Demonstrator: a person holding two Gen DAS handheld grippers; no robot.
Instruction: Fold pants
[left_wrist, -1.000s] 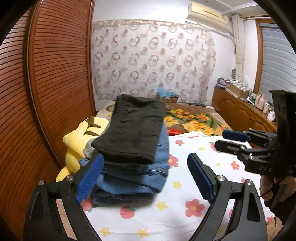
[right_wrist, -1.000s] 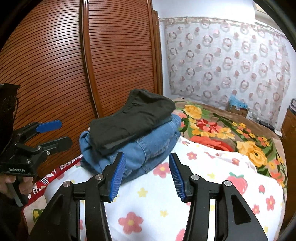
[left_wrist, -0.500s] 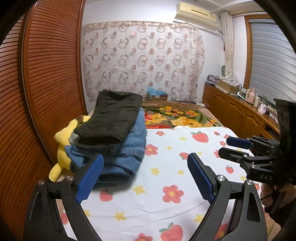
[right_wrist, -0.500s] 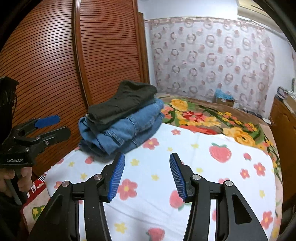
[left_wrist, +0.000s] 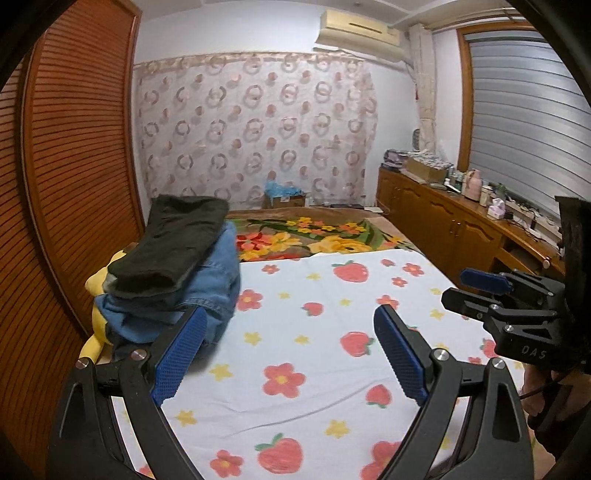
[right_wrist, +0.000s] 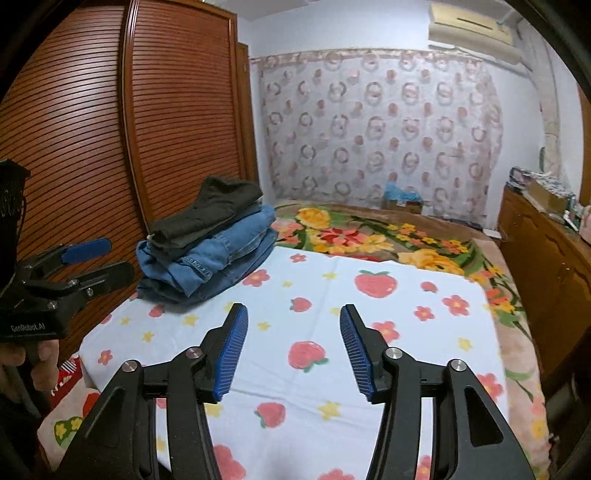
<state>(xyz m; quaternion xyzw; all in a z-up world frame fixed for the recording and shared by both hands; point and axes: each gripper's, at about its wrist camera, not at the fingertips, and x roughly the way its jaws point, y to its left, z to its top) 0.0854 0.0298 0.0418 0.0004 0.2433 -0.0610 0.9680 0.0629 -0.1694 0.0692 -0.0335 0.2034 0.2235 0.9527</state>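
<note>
A stack of folded pants sits at the far left of the bed: dark pants (left_wrist: 173, 243) (right_wrist: 214, 212) on top of folded blue jeans (left_wrist: 207, 291) (right_wrist: 218, 258). My left gripper (left_wrist: 290, 352) is open and empty, held above the white flowered sheet (left_wrist: 314, 354) to the right of the stack. My right gripper (right_wrist: 293, 345) is open and empty over the sheet (right_wrist: 369, 317), nearer than the stack. Each gripper shows in the other's view, the right one (left_wrist: 476, 288) and the left one (right_wrist: 96, 258).
A yellow plush toy (left_wrist: 98, 280) lies under the stack by the wooden slatted wardrobe (left_wrist: 66, 177). A flowered blanket (left_wrist: 317, 236) covers the far bed. A wooden cabinet (left_wrist: 443, 221) with clutter runs along the right wall. A patterned curtain (left_wrist: 258, 133) hangs behind.
Both grippers have pulled back and to the right, away from the stack of pants, which now looks smaller and farther left. Both stay open and empty.
</note>
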